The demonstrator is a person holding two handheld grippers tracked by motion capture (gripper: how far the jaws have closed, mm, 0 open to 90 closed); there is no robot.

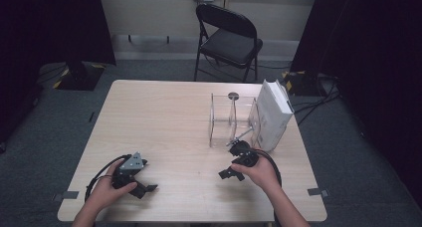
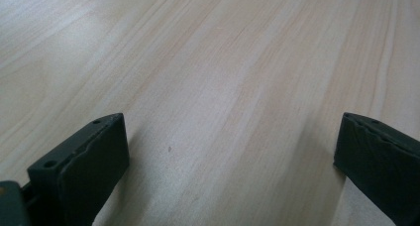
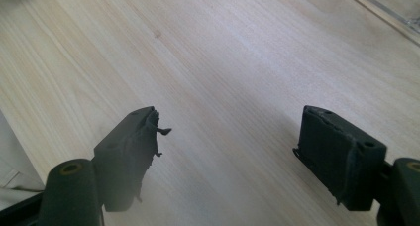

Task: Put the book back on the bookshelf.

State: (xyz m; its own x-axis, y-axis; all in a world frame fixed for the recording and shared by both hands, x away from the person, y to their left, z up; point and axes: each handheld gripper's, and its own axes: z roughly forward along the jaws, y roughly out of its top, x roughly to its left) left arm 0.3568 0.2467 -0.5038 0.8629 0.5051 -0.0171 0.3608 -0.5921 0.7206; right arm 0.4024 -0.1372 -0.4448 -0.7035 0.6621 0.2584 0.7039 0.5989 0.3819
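My left gripper [image 1: 145,189] rests low over the near left part of the light wooden table [image 1: 164,117], held by a hand. In the left gripper view its jaws [image 2: 230,156] stand wide apart, with bare wood between them. My right gripper [image 1: 230,174] hangs over the near right part of the table, just in front of a clear acrylic rack [image 1: 231,120]. Its jaws [image 3: 230,137] are also open and hold nothing. The rubber of its left pad [image 3: 143,141] is torn at the tip.
A white book-like block [image 1: 272,115] stands upright against the right side of the clear rack. A black folding chair [image 1: 229,38] stands beyond the table's far edge. A corner of the rack [image 3: 391,10] shows at the top right of the right gripper view.
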